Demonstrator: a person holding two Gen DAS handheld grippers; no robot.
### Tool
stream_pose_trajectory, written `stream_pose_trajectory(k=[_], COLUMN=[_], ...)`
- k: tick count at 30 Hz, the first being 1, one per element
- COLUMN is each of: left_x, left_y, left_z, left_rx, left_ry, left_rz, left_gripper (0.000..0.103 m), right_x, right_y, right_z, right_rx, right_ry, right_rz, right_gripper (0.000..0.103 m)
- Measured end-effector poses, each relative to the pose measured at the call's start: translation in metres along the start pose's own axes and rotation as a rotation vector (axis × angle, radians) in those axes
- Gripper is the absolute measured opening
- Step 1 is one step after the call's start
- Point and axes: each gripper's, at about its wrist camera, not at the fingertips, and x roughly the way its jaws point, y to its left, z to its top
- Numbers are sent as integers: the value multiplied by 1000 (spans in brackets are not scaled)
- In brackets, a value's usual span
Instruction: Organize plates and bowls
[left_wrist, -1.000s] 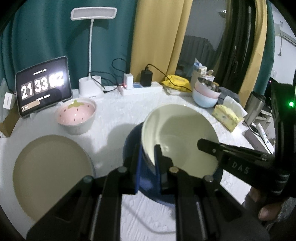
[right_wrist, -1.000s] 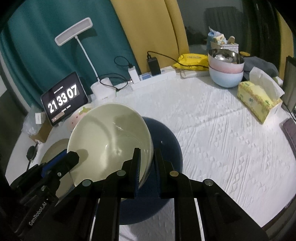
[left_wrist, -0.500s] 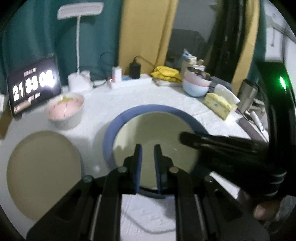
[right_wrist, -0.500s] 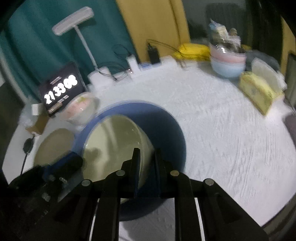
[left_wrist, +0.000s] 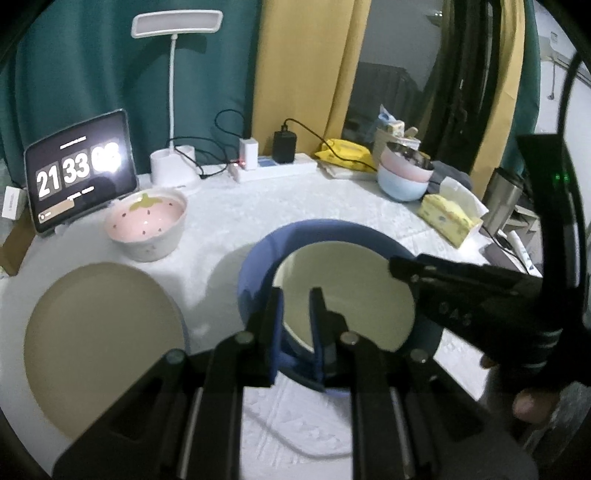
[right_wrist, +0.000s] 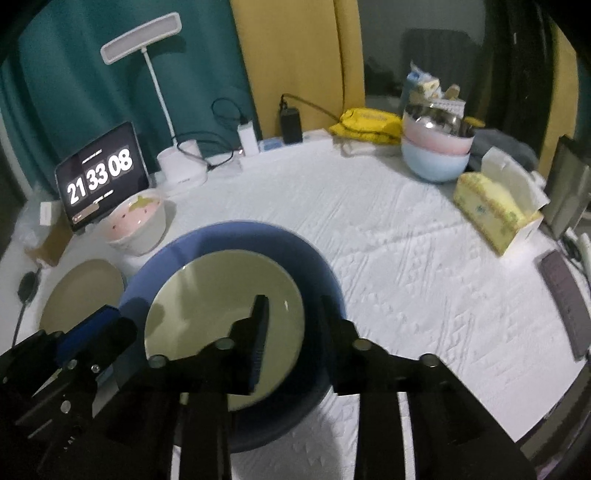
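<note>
**Cream bowl nested in the blue one, both hand-held grippers at its rim**

A dim room with teal and yellow curtains backs a round tabletop (right_wrist: 406, 258) under a white quilted cloth. Along its far edge stand a desk lamp (left_wrist: 177, 22), a tablet clock (left_wrist: 79, 171), a power strip with chargers (left_wrist: 277, 168), a stack of pink and blue bowls (right_wrist: 436, 147) and a tissue box (right_wrist: 495, 210).

The largest task piece, the blue bowl (right_wrist: 317, 266), sits near the front-centre of the tabletop with the cream bowl (right_wrist: 221, 295) inside it. A tan plate (left_wrist: 99, 343) lies flat to its left, apart from it, and a strawberry bowl (left_wrist: 146, 225) stands behind that plate, beside the clock.

The left hand-held gripper (left_wrist: 297, 332) has its jaws narrowly apart astride the near rims; whether they pinch the cream bowl's rim I cannot tell. The right hand-held gripper (right_wrist: 293, 325) is spread wide, one finger over the cream bowl's interior, the other outside the rim.

Risks, as I judge them: if the left jaws do grip and pull away unopened, they could drag or tip the cream bowl out of its nest. The right inner finger could catch the rim on withdrawal. Glazed ware on soft cloth may slide, shifting the blue bowl towards the tan plate.
</note>
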Motion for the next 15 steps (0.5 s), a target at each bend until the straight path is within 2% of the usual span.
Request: stream_pose_trajectory(k=[7, 15], left_x=[-2, -3], left_y=[15, 38], left_z=[8, 16], left_rx=[-22, -66], left_ry=[-10, -20], left_rz=[24, 60], left_gripper=[16, 26], right_x=[-4, -2], right_y=[3, 17], right_z=[8, 17], right_rx=[-20, -40], right_ry=[-9, -11], right_rz=[-5, 4], right_gripper=[31, 31])
